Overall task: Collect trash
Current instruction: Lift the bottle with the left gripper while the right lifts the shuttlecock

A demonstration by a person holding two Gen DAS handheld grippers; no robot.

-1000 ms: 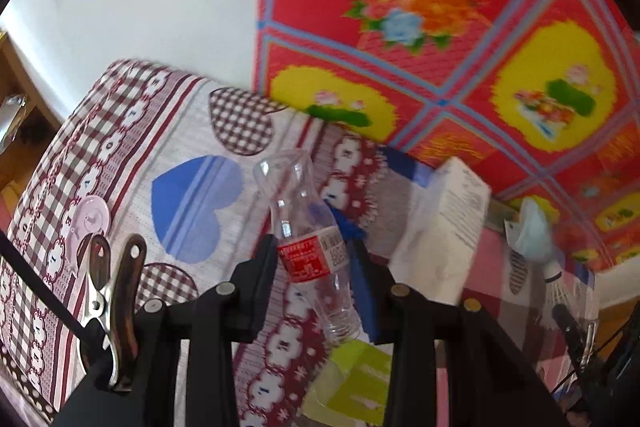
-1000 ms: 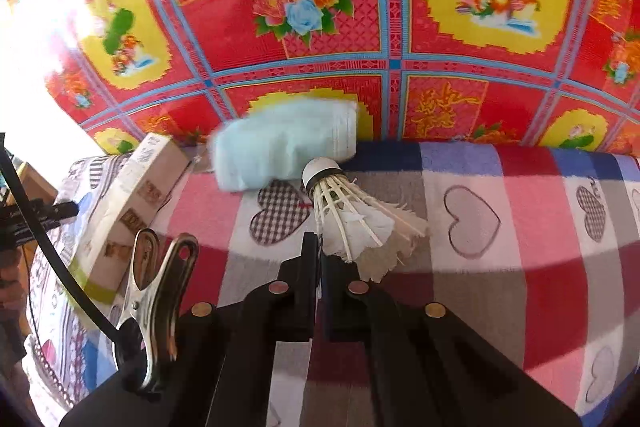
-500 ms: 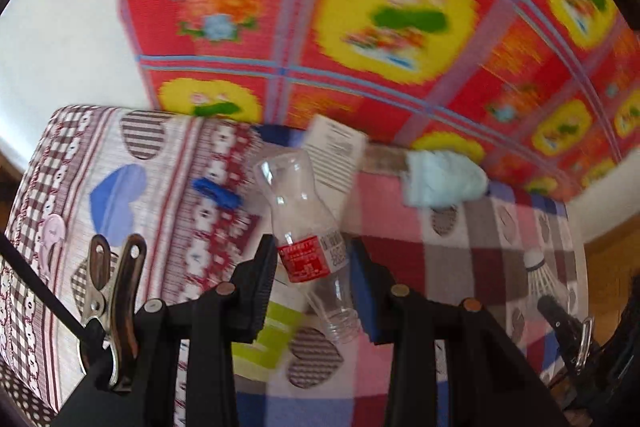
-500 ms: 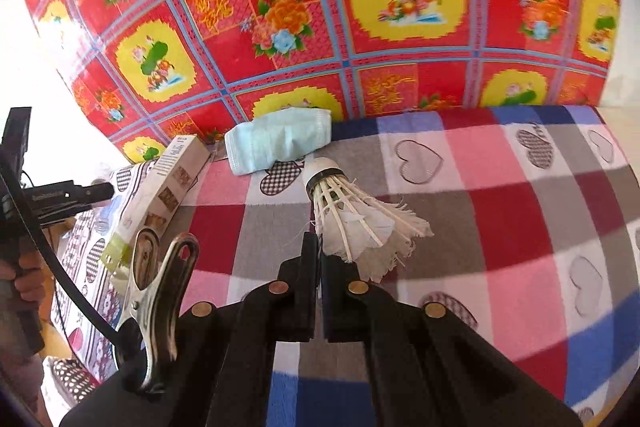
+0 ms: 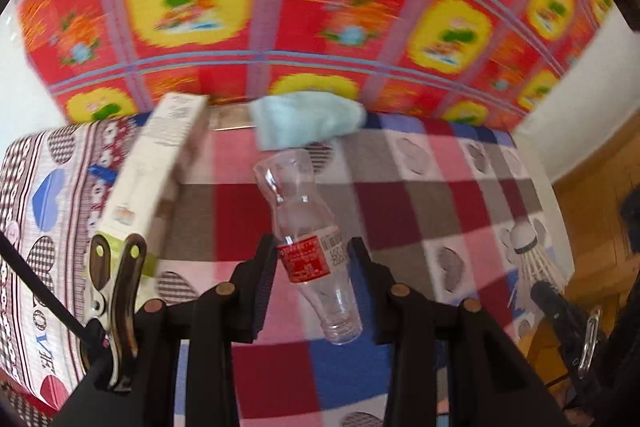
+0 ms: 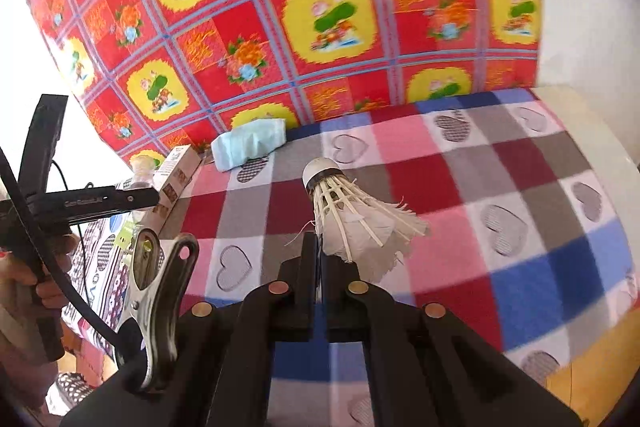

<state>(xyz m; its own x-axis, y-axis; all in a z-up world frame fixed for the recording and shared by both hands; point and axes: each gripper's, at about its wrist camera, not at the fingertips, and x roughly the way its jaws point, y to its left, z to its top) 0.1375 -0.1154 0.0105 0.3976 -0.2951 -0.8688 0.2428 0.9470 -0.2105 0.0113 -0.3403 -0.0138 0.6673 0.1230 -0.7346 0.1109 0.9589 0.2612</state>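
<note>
Swung across the bed since a second ago: heart-print sheet and blue heart gone from frame centre in the left wrist view, red-and-grey checked bedspread now filling it, carton and blue cloth shifted toward upper left.

Left claw pointing steeply down, clamped on clear plastic bottle at its red label, bottle tilted, mouth toward lower right of frame, base toward top, lifted above the bedspread. Right claw angled down less steeply, pinched tight on the feather skirt of a shuttlecock, cork tip pointing toward upper left of frame, also carried above the bedspread.

Seen only from the left wrist: white carton at left, blurred, standing tilted; pale blue cloth at top centre against the red-and-yellow floral sheet; shuttlecock and right claw small at far right edge; wooden floor beyond the bed at right.

Seen only from the right wrist: person's hand at left edge gripping the handle of the left tool, bottle base poking above it, carton and blue cloth small at centre left near the floral sheet, white wall at upper right.
</note>
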